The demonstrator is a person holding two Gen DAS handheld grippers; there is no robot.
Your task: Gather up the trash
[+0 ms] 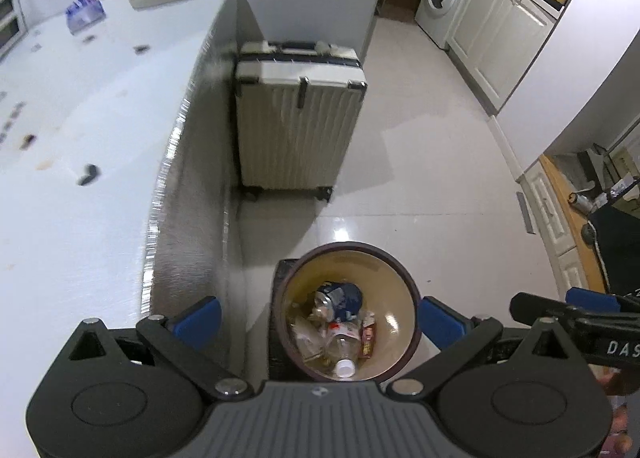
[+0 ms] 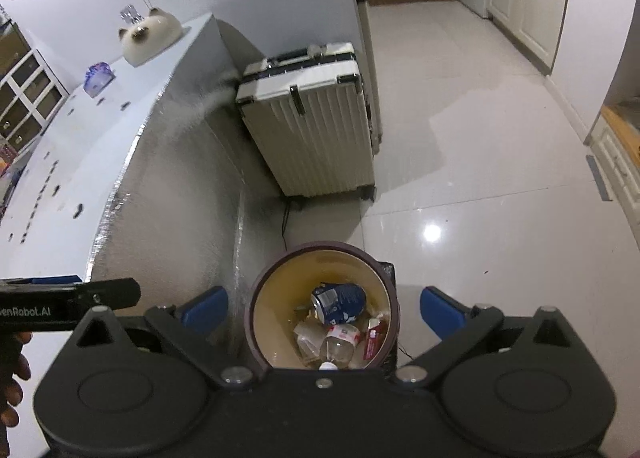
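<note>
- Maroon-rimmed, cream-lined round plastic bin [image 1: 348, 310] stands on the pale tiled floor [image 1: 432, 161], straight below both grippers and just beside the foil-faced side of the white counter [image 1: 80, 129].
- Inside the bin lie a crushed blue drinks can [image 1: 340, 298] towards twelve o'clock, a clear plastic bottle with a white cap [image 1: 344, 354] towards six, and a small red wrapper [image 1: 368, 340] towards three, with crumpled scraps around them.
- Left gripper [image 1: 318, 316] — blue pads spread fully, nothing between them; the bin shows through the gap.
- Right gripper [image 2: 324, 310] likewise stands wide apart and holds nothing; in the left wrist view its black frame juts in at three o'clock.
- Judging by this, the drop into the bin is done and both tools are free.
- Small dark bits [image 1: 88, 173] sit on the counter top at about nine to ten o'clock — too blurred to say whether they are litter.
- Next move, I would guess, calls for swinging towards that counter, picking one piece, and closing on it squarely; the cream ribbed suitcase [image 1: 296, 117] at twelve o'clock is no trash.
</note>
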